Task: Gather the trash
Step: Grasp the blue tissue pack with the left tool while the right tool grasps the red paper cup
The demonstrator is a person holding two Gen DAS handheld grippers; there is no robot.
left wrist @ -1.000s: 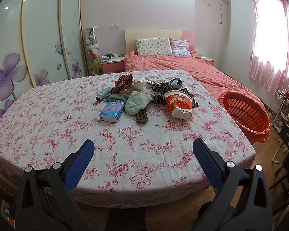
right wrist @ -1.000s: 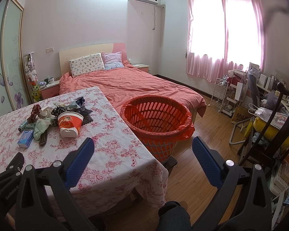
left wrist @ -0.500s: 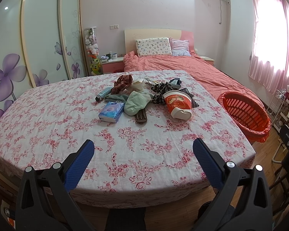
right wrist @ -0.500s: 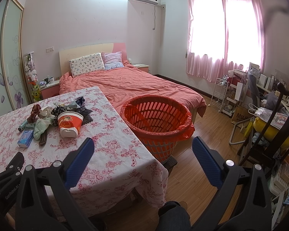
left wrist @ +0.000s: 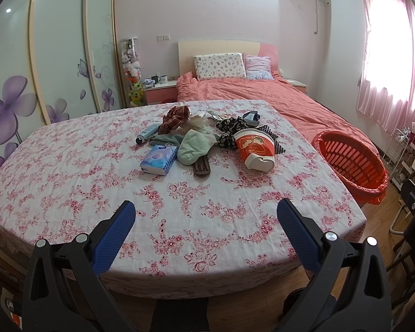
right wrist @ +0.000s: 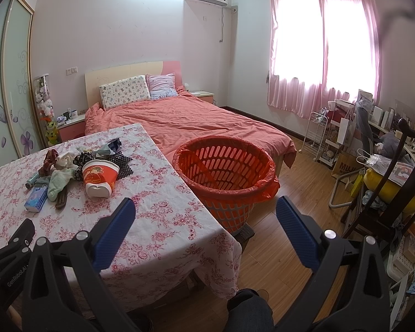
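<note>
A pile of things lies on the floral-clothed table (left wrist: 96, 188): a tipped red and white paper cup (left wrist: 254, 149) (right wrist: 99, 177), a blue tissue pack (left wrist: 159, 159), a green cloth (left wrist: 196, 145), a dark comb (left wrist: 201, 167), a small spray can (left wrist: 146, 134), crumpled paper (left wrist: 197, 120) and patterned fabrics. An orange basket (right wrist: 225, 171) (left wrist: 350, 161) lined with a red bag stands on the floor right of the table. My left gripper (left wrist: 206, 220) is open and empty over the table's near edge. My right gripper (right wrist: 204, 218) is open and empty, near the table's corner.
A bed with a salmon cover (right wrist: 196, 121) lies beyond the table and basket. A wardrobe (left wrist: 55, 55) with flower doors fills the left wall. A dark wooden chair (right wrist: 387, 193), a white rack (right wrist: 316, 132) and cluttered shelves stand at the right on the wood floor.
</note>
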